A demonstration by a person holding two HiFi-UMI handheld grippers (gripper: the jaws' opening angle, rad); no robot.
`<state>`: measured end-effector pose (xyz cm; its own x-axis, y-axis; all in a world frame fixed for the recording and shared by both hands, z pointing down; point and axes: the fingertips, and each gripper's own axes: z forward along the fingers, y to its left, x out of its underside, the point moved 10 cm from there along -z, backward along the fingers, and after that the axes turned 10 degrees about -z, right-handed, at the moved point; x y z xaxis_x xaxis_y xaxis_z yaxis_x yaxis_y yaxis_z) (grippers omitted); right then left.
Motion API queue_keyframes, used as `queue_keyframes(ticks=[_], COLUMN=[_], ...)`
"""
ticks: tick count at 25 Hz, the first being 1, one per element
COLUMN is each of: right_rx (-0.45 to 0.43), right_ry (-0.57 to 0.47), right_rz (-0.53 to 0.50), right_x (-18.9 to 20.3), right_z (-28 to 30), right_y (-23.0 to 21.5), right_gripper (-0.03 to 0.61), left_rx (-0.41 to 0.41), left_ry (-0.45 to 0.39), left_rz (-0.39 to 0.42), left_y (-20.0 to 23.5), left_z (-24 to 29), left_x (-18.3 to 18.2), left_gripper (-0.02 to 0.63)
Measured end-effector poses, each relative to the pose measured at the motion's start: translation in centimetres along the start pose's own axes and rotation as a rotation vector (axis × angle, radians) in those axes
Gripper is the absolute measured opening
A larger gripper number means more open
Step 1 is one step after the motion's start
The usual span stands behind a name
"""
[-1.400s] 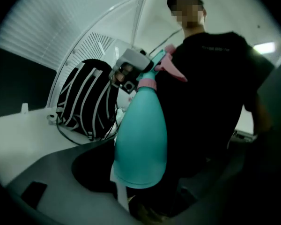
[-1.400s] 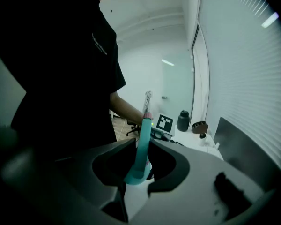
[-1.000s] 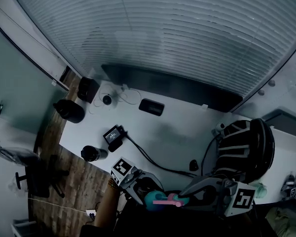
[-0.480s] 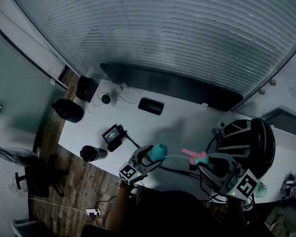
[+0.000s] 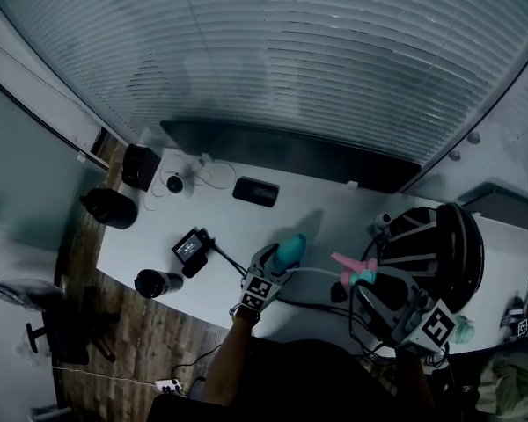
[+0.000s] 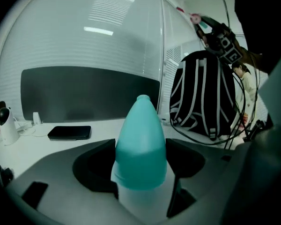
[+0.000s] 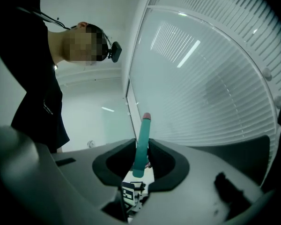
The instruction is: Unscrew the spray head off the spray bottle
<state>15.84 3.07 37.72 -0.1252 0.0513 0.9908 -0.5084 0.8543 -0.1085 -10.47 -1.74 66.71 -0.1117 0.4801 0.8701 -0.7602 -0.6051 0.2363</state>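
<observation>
Spray bottle (image 5: 289,251) clamped in left gripper (image 5: 276,263), spray head (image 5: 353,268) pinched in right gripper (image 5: 370,281), apart, near table's (image 5: 327,211) front edge

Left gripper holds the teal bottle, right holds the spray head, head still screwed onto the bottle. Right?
No: the spray head is off the teal bottle. The head view shows them apart, bottle in the left gripper, head in the right gripper; the left gripper view shows the bottle's bare neck.
</observation>
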Motion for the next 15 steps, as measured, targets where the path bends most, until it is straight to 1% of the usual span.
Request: queue_keyframes(ticks=[4, 7, 9, 12, 15], right_rx=[0.013, 0.021, 0.027, 0.032, 0.033], right_ry=[-0.007, -0.02, -0.025, -0.028, -0.02], right_rz=[0.002, 0.006, 0.01, 0.021, 0.033], right_x=[0.0, -0.1, 0.1, 0.4, 1.2], right_z=[-0.2, -0.3, -0.2, -0.1, 0.2], right_y=[0.1, 0.0, -0.2, -0.3, -0.2], right_gripper=[0.084, 0.084, 0.084, 0.084, 0.084], left_rx=[0.009, -0.001, -0.006, -0.018, -0.025], left_ry=[0.06, 0.118, 0.137, 0.134, 0.107], left_rz=[0.003, 0.05, 0.063, 0.049, 0.006], left_y=[0.0, 0.2, 0.3, 0.4, 0.6], left_z=[0.4, -0.2, -0.5, -0.5, -0.4], left_x=[1.1, 2.4, 2.7, 2.4, 2.5], left_gripper=[0.341, 0.336, 0.333, 0.333, 0.334])
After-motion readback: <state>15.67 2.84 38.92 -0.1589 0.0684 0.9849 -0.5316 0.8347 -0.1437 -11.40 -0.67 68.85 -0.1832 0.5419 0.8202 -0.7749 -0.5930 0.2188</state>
